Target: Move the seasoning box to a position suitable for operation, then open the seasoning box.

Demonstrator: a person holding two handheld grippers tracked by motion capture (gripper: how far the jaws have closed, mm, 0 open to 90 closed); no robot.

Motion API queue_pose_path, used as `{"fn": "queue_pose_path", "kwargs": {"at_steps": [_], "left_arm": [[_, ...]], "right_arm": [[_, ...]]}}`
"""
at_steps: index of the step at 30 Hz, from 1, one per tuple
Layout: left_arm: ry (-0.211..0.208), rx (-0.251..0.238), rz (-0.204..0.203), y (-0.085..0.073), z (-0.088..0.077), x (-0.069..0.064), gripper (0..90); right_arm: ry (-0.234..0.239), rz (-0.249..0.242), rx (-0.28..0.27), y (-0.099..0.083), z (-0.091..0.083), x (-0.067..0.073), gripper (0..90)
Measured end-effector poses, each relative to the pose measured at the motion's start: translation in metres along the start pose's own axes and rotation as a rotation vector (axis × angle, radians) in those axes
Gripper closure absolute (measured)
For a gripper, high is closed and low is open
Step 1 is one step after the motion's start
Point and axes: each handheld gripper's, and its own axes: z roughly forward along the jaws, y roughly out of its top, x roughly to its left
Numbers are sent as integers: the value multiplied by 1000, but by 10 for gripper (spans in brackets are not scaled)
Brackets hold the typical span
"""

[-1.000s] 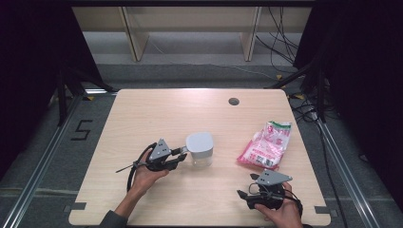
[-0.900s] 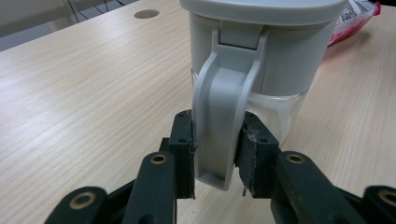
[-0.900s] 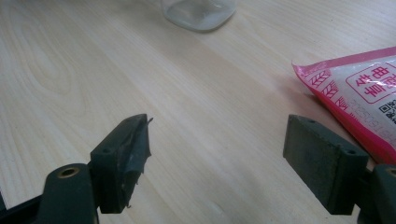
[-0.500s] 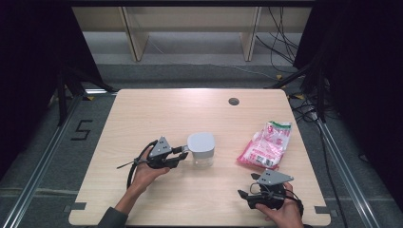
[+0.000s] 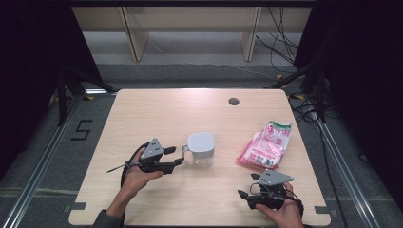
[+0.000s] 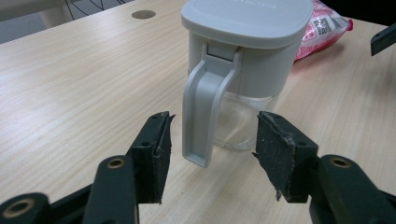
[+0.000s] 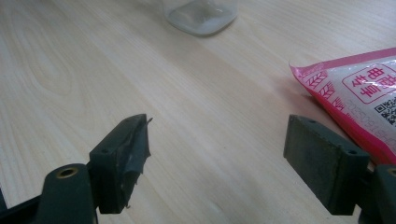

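Left tool [image 6: 211, 140] is held just beside the jug [image 6: 245, 70], its jaws having just been opening; they are now spread on either side of the grey handle [image 6: 203, 116] without pressing on it. Upright on the worktop [image 5: 157, 114] the jug stands, lid on. Right tool [image 5: 244, 194] is kept near the worktop's front edge, well apart from the jug, jaws spread on nothing. A pink bag [image 5: 266, 145] lies right of the jug.

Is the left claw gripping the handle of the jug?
No, the left claw is open, with the jug's handle standing free between its pads.
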Motion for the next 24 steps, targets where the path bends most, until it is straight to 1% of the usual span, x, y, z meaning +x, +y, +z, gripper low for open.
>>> {"fn": "queue_pose_path", "kwargs": {"at_steps": [1, 2, 3, 4, 6, 8, 9, 11, 13, 14, 15, 16, 17, 18, 19, 20, 21, 22, 23, 24], "left_arm": [[-5, -4, -4, 2, -3, -2, 445], [-5, -4, -4, 2, -3, -2, 445], [-3, -13, 5, 6, -7, -4, 445], [-3, -13, 5, 6, -7, -4, 445], [-2, -23, -9, 10, -10, -6, 448], [-3, -35, -2, 14, -14, -8, 458], [1, -51, 6, 17, -17, -8, 488], [-4, -73, -15, 20, -19, -9, 520], [8, -82, -2, 21, -21, -9, 598], [18, -86, 8, 23, -22, -9, 642], [15, -100, 14, 24, -21, -9, 691], [24, -101, 23, 25, -22, -9, 724], [24, -101, 23, 25, -22, -9, 757], [34, -111, 29, 28, -21, -11, 781], [34, -111, 29, 28, -21, -11, 796], [57, -113, 49, 30, -20, -12, 796], [69, -110, 45, 31, -20, -14, 828], [55, -115, 60, 35, -19, -15, 839], [55, -115, 60, 35, -19, -15, 849], [55, -123, 56, 36, -18, -16, 849]], "right_arm": [[0, -1, 0, 0, 0, 0, 232], [0, -1, 0, 0, 0, 0, 232], [0, -1, 1, 0, 0, 0, 232], [2, 1, 2, 0, 0, 0, 231], [0, 0, 0, 0, 0, 0, 229], [1, 0, 0, 0, 0, 1, 229], [3, 2, 3, 0, 0, 0, 226], [14, 14, 6, 0, 1, 0, 220], [8, 23, 4, 0, 0, 0, 211], [9, 22, -3, 0, 0, 0, 208], [11, 24, -5, 0, 1, 0, 205], [8, 21, -6, 0, 1, 0, 200], [9, 36, -4, 1, 1, 2, 194], [13, 20, -5, 2, 1, 1, 193], [13, 20, -5, 2, 1, 1, 193], [14, 18, -15, 2, 1, 1, 193], [13, 16, -21, 3, 1, 2, 193], [11, 14, -18, 2, 1, 2, 193], [22, 25, -12, 2, 1, 3, 193], [22, 25, -12, 2, 1, 3, 193]]}}
